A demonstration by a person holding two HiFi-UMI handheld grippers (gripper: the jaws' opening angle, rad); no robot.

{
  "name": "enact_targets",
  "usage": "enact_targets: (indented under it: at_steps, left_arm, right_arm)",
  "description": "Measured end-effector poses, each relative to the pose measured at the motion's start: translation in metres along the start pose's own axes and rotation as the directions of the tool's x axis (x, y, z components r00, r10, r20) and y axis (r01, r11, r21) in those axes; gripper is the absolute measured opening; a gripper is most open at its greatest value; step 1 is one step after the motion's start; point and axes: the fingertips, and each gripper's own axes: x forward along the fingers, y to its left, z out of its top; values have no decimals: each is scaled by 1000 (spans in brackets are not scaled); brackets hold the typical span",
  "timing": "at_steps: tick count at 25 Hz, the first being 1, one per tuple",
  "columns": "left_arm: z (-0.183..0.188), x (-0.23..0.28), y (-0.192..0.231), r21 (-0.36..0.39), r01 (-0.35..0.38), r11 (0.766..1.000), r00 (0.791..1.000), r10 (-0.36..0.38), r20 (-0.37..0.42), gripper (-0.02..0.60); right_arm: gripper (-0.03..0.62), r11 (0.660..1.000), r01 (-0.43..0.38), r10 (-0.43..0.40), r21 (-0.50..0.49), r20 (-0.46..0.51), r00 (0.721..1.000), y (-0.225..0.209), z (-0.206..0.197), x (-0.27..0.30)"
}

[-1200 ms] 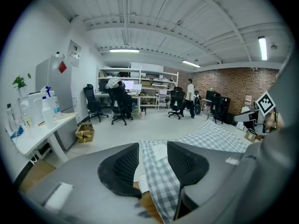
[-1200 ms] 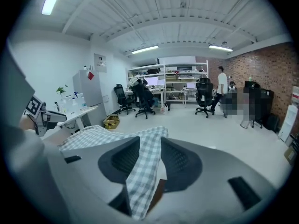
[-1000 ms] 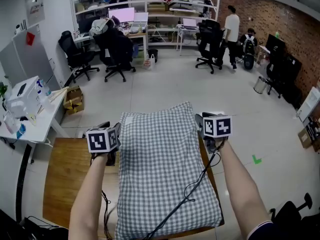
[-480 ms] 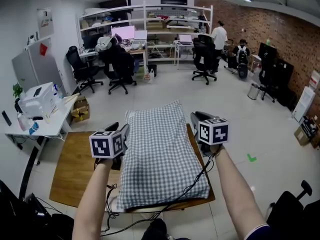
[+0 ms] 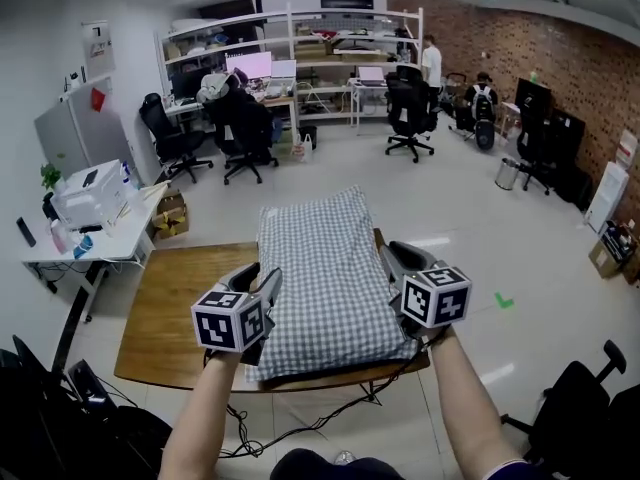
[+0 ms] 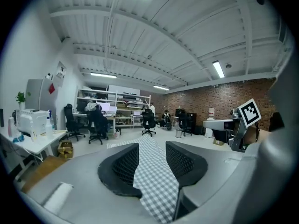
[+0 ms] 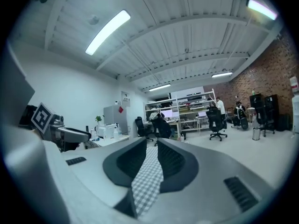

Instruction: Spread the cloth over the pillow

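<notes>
Reads as the finishing step: finds the cloth (image 5: 318,268) already laid along the whole pillow, hiding it, on the wooden desk (image 5: 165,318), and running from the near edge toward the far one. Puts both tools at the near end, one by each near corner.

Shows the left tool (image 5: 258,278) wide open, with jaws just eased in a little and checked fabric seen in the gap, but no pad pressing on it. Holds nothing. Shows the right tool (image 5: 405,260) about half closed, with jaws just drawn in a good deal. Again fabric in the gap, and pads apart from it as far as can be judged. No pinch, so nothing held there either.

Next, probably: check the near hem. If short of the pillow's end, nip it at both corners together and draw evenly toward the near desk edge, keeping the tools level to avoid skewing the checks. Otherwise, lift clear without snagging.

As to look: small grey-and-white check, thin and limp, following the pillow's hump. Smooth along the top, with no marked folds. Reaches right to the near desk edge, with sides close in and bare wood left over on the left. Likely to slide easily on the pillow, so calls for a light, even pull.
</notes>
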Motion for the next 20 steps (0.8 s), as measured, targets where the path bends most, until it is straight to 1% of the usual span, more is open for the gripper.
enact_targets:
  at_steps: [3,4,7,8,11,14,18,20]
  left_arm:
    - [-19,-16,-24,39,56,998,998,-55,-43,167]
    - [-24,-21,-32,42,78,996,996,-76,-46,166]
    - [-25,-40,-53,19,146,989,989,-146,7,68]
    - [-23,-46,-60,16,170,985,985,-171,32,8]
    - [-17,-60,-79,18,235,972,968,-236,83,5]
    - [-17,-70,-86,13,261,965,960,-261,103,5]
    - [-22,-74,-92,-17,288,957,953,-285,107,5]
    - [-26,-74,-93,-37,293,956,952,-288,103,5]
  right_arm:
    - [67,999,-8,7,44,25,1000,23,-12,-23]
    - [21,999,-7,5,51,29,1000,31,-16,-30]
    - [18,999,-7,5,46,44,999,50,-18,-45]
    - [18,999,-11,9,43,49,999,57,-17,-51]
    - [2,998,-51,46,49,83,995,82,-15,-65]
    - [6,994,-88,80,71,111,991,104,-15,-74]
    - [8,995,-76,71,62,73,995,117,-26,-78]
    - [8,996,-73,71,48,52,996,123,-32,-77]
